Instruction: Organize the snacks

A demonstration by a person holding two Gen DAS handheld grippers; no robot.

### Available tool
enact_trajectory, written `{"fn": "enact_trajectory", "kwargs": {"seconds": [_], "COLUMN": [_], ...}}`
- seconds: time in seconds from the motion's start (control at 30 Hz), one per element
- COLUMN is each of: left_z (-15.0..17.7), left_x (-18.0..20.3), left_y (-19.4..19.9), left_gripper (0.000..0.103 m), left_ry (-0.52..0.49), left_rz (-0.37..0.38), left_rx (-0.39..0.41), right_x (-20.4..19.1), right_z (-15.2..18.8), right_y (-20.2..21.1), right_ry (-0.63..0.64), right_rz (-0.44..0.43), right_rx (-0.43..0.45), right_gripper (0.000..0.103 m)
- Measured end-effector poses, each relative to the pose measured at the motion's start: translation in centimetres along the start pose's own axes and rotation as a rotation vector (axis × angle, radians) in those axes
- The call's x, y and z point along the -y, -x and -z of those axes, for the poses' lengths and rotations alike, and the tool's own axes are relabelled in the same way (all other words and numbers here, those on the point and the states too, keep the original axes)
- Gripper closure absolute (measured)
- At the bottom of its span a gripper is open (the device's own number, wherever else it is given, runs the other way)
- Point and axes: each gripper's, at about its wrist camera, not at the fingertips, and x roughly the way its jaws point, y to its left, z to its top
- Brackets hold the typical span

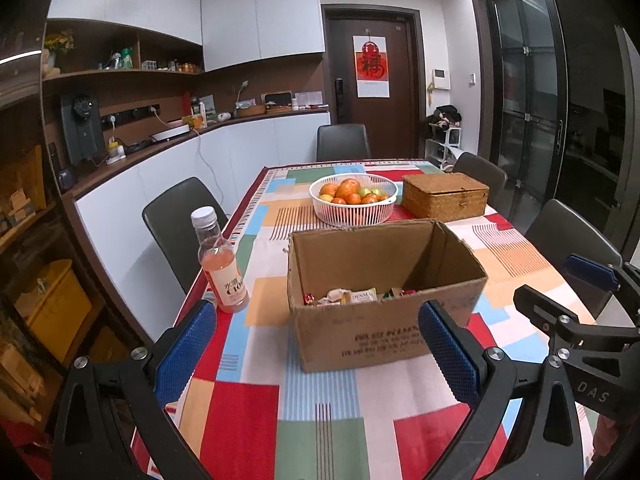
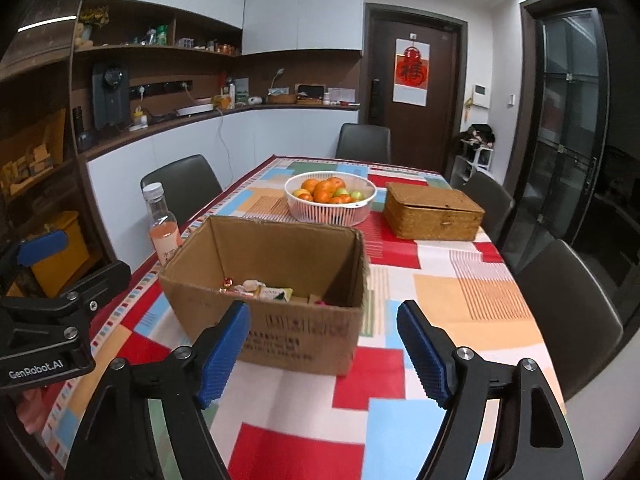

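An open cardboard box [image 1: 384, 328] [image 2: 280, 320] stands on the patterned tablecloth, with several wrapped snacks [image 1: 352, 297] [image 2: 260, 290] on its floor. A pink drink bottle [image 1: 222, 264] [image 2: 164, 228] with a white cap stands upright to the left of the box. My left gripper [image 1: 316, 356] is open and empty, above the table just in front of the box. My right gripper [image 2: 324, 356] is open and empty, in front of the box's near right corner. The right gripper also shows at the right edge of the left wrist view [image 1: 580, 304].
A white basket of oranges [image 1: 354, 198] [image 2: 330, 196] and a closed wicker box [image 1: 446, 194] [image 2: 434, 210] stand behind the cardboard box. Dark chairs [image 1: 180, 220] [image 2: 568, 292] surround the table [image 1: 320, 420]. A counter and shelves run along the left wall.
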Motion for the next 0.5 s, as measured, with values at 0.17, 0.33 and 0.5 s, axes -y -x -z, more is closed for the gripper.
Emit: {"fn": "enact_trajectory", "kwargs": {"seconds": [0.17,0.33,0.5], "left_z": [1.2,2.3,3.0], "left_x": [0.5,0.7,1.0], "left_y": [2.0,4.2,5.6], "left_gripper": [0.0,0.0,0.0], "left_ry": [-0.01,-0.009,-0.016], "left_rz": [0.002,0.0,0.017], "left_rx": [0.001,0.023,0.03], "right_x": [0.2,0.5,0.9], "right_z": [1.4,2.5,3.5], "right_y": [2.3,4.4,5.8], "right_ry": [-0.008,-0.031,-0.069], "right_rz": [0.004,0.016,0.004], "right_rx": [0.009,0.026,0.028], "right_gripper": [0.024,0.024,0.024]}}
